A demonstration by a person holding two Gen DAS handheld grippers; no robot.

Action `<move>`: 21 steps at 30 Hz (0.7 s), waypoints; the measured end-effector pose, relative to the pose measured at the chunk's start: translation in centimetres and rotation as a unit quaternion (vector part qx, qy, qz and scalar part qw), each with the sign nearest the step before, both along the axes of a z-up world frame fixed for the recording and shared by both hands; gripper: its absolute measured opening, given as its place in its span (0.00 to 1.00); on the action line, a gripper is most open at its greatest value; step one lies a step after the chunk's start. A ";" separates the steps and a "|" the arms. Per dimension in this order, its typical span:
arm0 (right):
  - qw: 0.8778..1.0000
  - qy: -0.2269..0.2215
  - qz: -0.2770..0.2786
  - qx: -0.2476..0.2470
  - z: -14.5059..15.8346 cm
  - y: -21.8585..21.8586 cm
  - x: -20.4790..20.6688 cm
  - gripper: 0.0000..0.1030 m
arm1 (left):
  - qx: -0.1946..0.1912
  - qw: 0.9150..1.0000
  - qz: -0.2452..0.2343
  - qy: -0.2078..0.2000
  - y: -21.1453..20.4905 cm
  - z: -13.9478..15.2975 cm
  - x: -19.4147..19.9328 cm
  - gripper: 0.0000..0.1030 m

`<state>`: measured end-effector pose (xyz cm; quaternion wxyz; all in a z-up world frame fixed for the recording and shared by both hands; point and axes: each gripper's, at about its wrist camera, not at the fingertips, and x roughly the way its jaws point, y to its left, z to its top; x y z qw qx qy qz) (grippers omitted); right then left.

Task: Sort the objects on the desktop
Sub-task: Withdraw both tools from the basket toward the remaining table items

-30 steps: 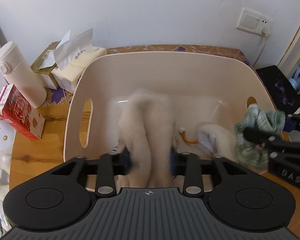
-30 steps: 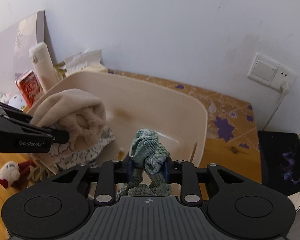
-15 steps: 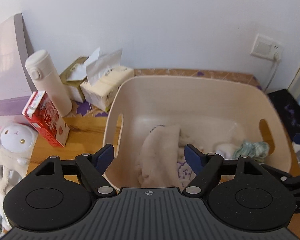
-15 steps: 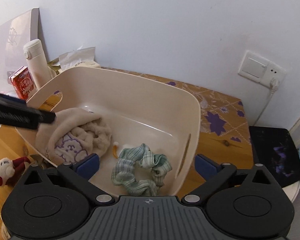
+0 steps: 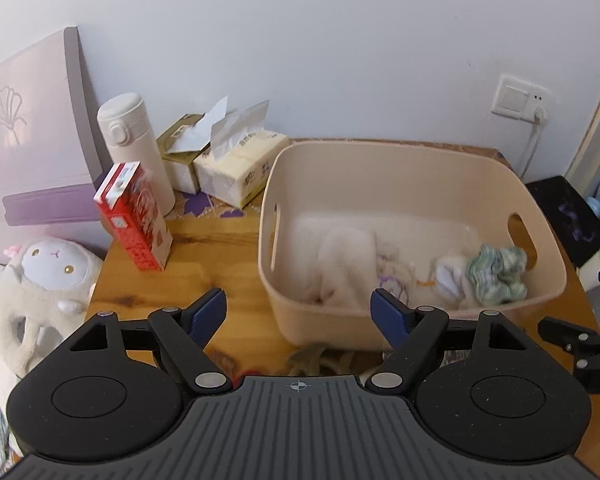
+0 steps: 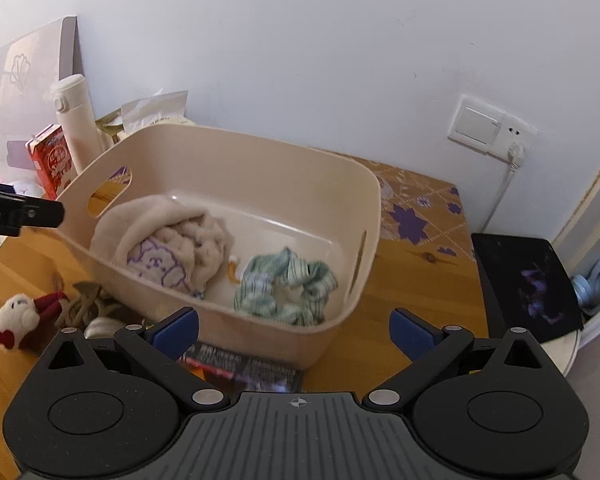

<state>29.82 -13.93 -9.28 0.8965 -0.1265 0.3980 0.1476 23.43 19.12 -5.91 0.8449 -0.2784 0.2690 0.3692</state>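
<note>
Left gripper (image 5: 297,310) sits low centre of the left wrist view, blue-padded jaws spread wide w/ nothing between them, above the near wall of the beige bin (image 5: 396,152). Right gripper (image 6: 294,330) likewise spread & empty, bottom centre of the right wrist view, near the bin's front edge.

Inside the bin: beige fleece cloth (image 6: 168,240) w/ purple cartoon print, bunched at the left side; green plaid scrunchie (image 6: 288,288) lying at the right side on the bin floor. The two are apart; a small whitish item w/ an orange bit lies between, too blurred to tell what.

Left of bin on the wooden table (image 5: 220,256): red carton (image 5: 134,216), white thermos (image 5: 134,148) behind it, tissue packs (image 5: 236,164) upper centre-left. Sheep plush (image 5: 48,280) at left edge. In right wrist view, lower left: small red-white plush (image 6: 22,322) and an olive-coloured item (image 6: 86,300) by the bin's near corner.
</note>
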 end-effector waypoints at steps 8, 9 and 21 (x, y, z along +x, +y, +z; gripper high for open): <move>1.000 0.014 -0.009 -0.014 -1.3 -0.6 -2.7 1.00 | -0.021 0.999 -0.021 -0.013 -2.2 -1.0 -2.7 0.78; 1.000 0.017 -0.011 -0.017 -1.5 -0.6 -3.0 1.00 | -0.027 0.999 -0.021 -0.014 -2.5 -1.2 -3.0 0.78; 0.997 0.074 0.001 -0.036 -4.4 -1.0 -6.0 1.00 | -0.085 0.995 -0.045 0.003 -5.8 -4.5 -4.4 0.78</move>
